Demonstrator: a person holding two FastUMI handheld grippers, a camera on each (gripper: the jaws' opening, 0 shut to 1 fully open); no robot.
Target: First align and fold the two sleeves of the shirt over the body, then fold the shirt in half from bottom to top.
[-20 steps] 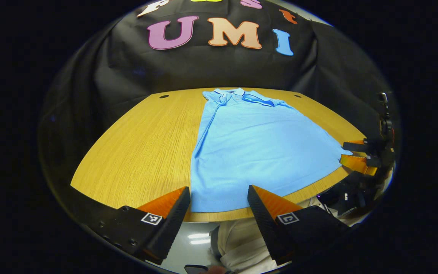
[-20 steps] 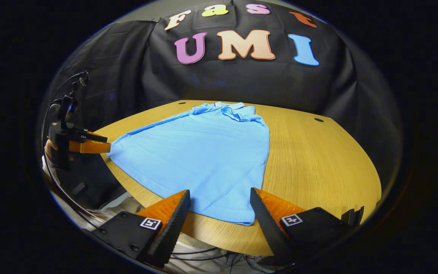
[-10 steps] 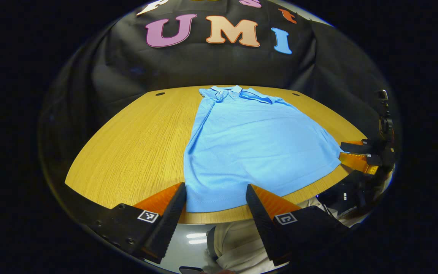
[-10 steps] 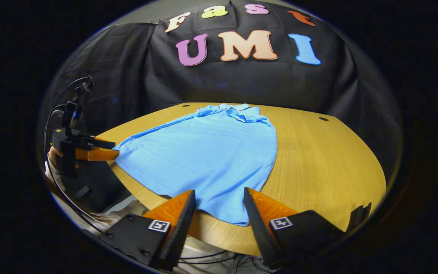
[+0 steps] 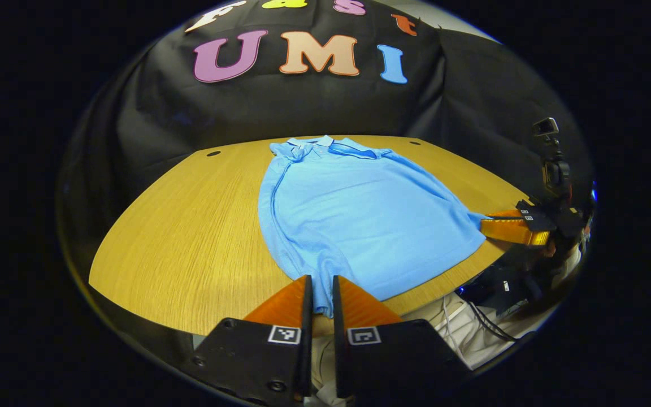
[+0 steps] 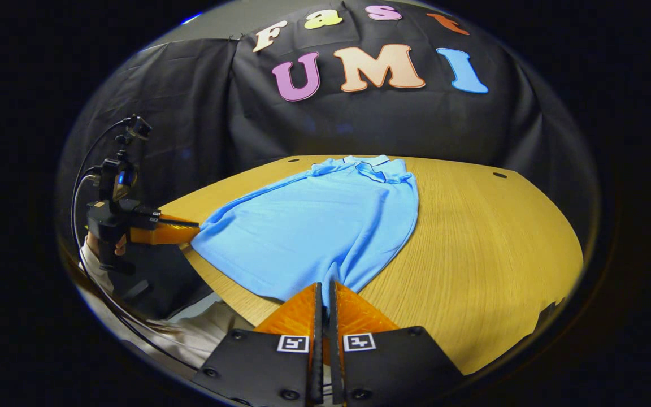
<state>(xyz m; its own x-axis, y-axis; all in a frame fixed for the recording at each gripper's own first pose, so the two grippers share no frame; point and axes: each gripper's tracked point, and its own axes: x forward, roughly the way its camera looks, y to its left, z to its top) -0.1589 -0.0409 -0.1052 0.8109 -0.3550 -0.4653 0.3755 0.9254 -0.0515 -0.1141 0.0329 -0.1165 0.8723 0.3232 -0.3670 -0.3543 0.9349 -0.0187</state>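
Observation:
A light blue polo shirt (image 5: 354, 217) lies flat on the wooden table (image 5: 190, 237), collar toward the far wall, both sleeves folded over the body. In the left gripper view my left gripper (image 5: 320, 288) is shut on the shirt's bottom hem at its left corner, cloth pinched between both fingers. In the right gripper view the shirt (image 6: 314, 226) runs away from my right gripper (image 6: 323, 294), which is shut on the hem's right corner. Each view also shows the other gripper off to the side, the right gripper (image 5: 492, 226) and the left gripper (image 6: 187, 232), at the hem.
The round wooden table (image 6: 472, 243) has bare surface on both sides of the shirt. Small dark holes (image 5: 213, 153) sit near its far edge. A person's hand (image 6: 116, 246) holds the far gripper. Cables (image 5: 489, 325) hang below the near edge.
Both grippers moved forward onto the hem and went from open to shut on it. The cloth at both bottom corners has bunched slightly into the fingers.

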